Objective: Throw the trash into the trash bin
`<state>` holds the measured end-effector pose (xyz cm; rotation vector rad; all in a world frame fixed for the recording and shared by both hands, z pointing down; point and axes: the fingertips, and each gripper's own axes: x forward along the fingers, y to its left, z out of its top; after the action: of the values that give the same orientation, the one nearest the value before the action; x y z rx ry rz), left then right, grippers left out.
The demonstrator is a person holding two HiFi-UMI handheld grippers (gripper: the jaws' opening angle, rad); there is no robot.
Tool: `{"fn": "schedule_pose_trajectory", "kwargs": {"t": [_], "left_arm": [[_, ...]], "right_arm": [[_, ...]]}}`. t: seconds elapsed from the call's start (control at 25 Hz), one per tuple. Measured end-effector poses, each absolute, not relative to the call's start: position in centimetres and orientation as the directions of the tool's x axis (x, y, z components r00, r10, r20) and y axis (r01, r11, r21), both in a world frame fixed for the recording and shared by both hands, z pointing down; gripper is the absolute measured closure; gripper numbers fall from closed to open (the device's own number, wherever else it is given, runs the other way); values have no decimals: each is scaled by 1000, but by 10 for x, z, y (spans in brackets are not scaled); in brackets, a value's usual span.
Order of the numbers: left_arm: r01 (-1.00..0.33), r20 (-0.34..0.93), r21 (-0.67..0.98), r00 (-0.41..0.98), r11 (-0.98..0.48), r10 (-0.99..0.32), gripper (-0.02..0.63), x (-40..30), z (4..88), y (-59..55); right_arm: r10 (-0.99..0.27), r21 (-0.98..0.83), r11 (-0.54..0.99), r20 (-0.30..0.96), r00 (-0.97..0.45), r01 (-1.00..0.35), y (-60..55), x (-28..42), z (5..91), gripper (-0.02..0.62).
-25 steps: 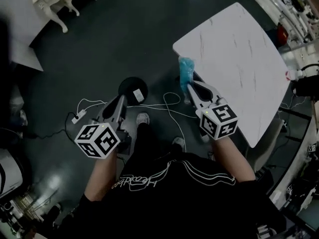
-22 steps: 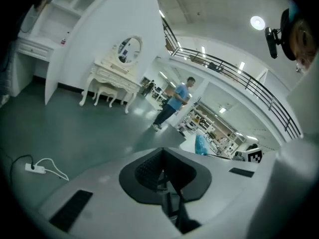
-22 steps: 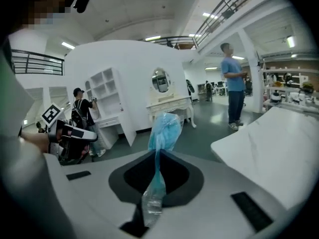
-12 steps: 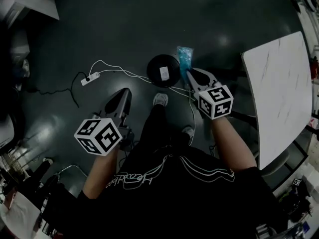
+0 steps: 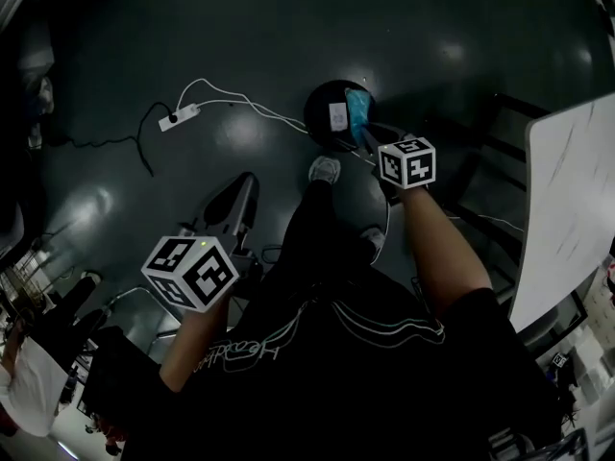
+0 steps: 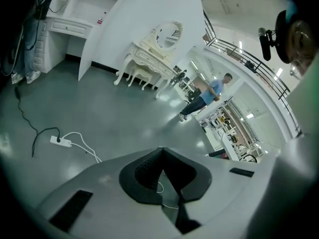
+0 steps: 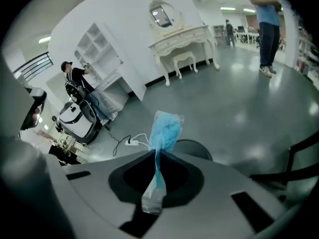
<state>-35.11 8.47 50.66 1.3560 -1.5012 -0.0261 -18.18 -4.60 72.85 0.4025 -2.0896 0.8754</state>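
Clamped shut on crumpled blue plastic wrapper (image 5: 357,113), right gripper (image 5: 365,140) over far round black trash bin (image 5: 319,104), ready for dropping; left gripper (image 5: 248,181) closed, empty, near left.

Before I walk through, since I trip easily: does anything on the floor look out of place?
Yes: a white power strip lies loose on the floor, its cable trailing toward the black bin by the person's shoe. Likely a trip hazard.

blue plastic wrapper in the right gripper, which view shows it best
The right gripper view: the blue plastic wrapper sits centred and close, pinched between the fingers. The head view shows it small against the black trash bin. The left gripper view misses it.
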Motion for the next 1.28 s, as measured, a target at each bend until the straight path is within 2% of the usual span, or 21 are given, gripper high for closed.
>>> {"fn": "schedule_pose_trajectory", "kwargs": {"t": [0.16,0.36,0.4,0.44,0.52,0.72,0.92,1.16,1.28], "left_arm": [[-700,665,619,224,357,-713,601,-354,520,86],[-713,687,608,252,348,-682,601,-351,532,85],[-718,687,607,256,341,-680,601,-349,534,82],[-721,685,606,259,336,-681,601,-347,535,78],[-720,683,609,263,332,-681,601,-346,538,74],[-719,680,615,276,323,-679,601,-344,539,66],[-730,665,617,282,295,-692,601,-332,530,52],[-752,629,621,307,223,-714,601,-305,505,37],[-773,592,622,357,127,-723,601,-276,485,25]], "right_arm": [[72,-506,609,802,-593,-611,-42,-181,767,548],[85,-493,594,824,-560,-635,-34,-188,801,544],[78,-494,587,823,-563,-641,-36,-187,805,474],[68,-490,583,824,-562,-648,-39,-186,809,322],[50,-471,583,834,-549,-662,-41,-182,812,302],[49,-454,571,851,-523,-684,-33,-165,811,298],[48,-493,621,800,-598,-609,-19,-157,780,298],[16,-546,692,665,-747,-472,-19,-164,683,299],[-36,-508,761,587,-809,-402,-30,-153,613,299]]}}
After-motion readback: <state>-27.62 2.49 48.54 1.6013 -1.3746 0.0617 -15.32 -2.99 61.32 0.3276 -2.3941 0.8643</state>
